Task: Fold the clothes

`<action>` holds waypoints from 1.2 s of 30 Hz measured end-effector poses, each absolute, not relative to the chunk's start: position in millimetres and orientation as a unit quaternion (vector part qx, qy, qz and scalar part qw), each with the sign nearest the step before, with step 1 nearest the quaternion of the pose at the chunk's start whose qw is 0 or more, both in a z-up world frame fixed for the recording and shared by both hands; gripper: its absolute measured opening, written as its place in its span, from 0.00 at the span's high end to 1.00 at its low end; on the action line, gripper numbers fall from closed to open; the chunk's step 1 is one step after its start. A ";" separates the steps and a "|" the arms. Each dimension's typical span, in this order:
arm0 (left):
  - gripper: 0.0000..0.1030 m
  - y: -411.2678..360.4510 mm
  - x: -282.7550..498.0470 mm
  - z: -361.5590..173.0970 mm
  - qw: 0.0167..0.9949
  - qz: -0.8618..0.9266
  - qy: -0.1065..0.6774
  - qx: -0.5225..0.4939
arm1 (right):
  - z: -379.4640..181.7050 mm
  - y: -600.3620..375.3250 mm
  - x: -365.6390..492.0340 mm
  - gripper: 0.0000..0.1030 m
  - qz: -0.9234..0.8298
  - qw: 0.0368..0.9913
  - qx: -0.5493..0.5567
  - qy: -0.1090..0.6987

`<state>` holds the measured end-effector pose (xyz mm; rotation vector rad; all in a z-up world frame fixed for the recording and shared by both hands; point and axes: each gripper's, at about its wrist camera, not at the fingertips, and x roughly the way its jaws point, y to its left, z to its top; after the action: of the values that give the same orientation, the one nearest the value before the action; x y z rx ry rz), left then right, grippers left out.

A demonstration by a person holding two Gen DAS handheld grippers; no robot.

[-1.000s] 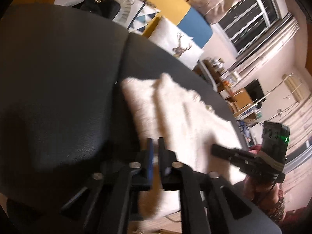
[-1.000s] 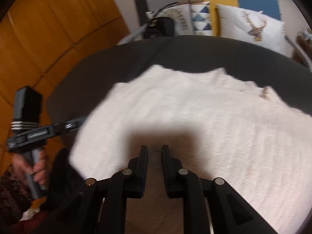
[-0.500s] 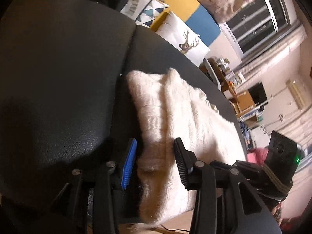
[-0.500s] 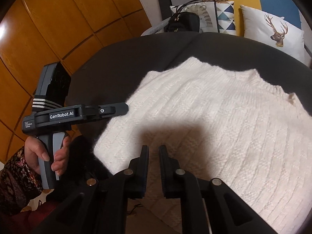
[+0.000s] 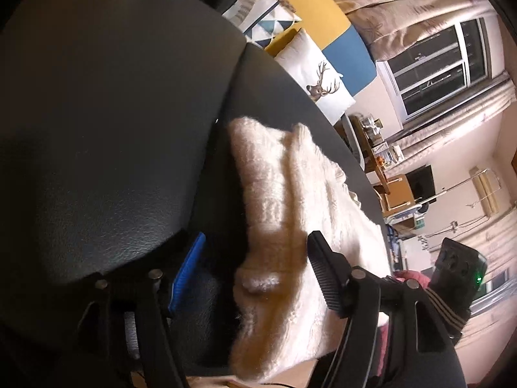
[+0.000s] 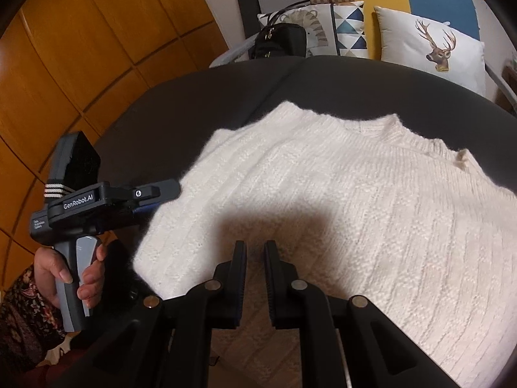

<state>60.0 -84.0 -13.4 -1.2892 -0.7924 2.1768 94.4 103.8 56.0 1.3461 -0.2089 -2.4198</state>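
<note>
The dark sofa carries the white sweater spread flat. Left tongs have just been opening, straddling the sweater's near-left edge ungripped; right tongs are nearly closed, empty. A shallow bite could slip.

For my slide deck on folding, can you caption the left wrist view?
Left gripper, just opened, straddles the edge of a white knit sweater lying on a dark sofa.

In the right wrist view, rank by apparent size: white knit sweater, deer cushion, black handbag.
1. White knit sweater, largest by far.
2. Deer cushion.
3. Black handbag, smallest, partly hidden by the sofa edge.
The sweater lies nearest the camera, which inflates it.
</note>
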 end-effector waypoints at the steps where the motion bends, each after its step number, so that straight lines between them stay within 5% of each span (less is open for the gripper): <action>1: 0.35 -78.9 60.6 -13.3 0.245 0.800 -0.278 -0.472 | 54.3 101.7 93.9 0.90 -0.857 0.178 0.479 -0.066; 3: 0.47 -69.4 60.6 -12.0 0.245 0.807 -0.255 -0.472 | 51.3 99.3 93.6 0.90 -0.856 0.175 0.483 -0.056; 4: 0.69 -65.2 59.9 -10.9 0.243 0.811 -0.244 -0.472 | 49.8 98.4 93.5 0.90 -0.855 0.173 0.486 -0.051; 10: 0.80 -68.9 58.7 -11.4 0.247 0.802 -0.257 -0.480 | 42.0 100.5 91.6 0.90 -0.853 0.169 0.491 -0.053; 30: 0.82 -67.4 84.6 55.9 0.196 0.888 -0.132 -0.394 | 58.7 121.7 98.0 0.89 -0.869 0.185 0.450 -0.086; 36: 0.73 -1.9 71.1 95.5 0.231 0.903 -0.036 -0.361 | 80.7 173.8 90.4 0.89 -0.892 0.107 0.419 -0.127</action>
<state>71.1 -1.9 95.5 -0.9930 -0.0987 2.4829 90.4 173.8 80.7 1.2346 -0.3744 -2.6276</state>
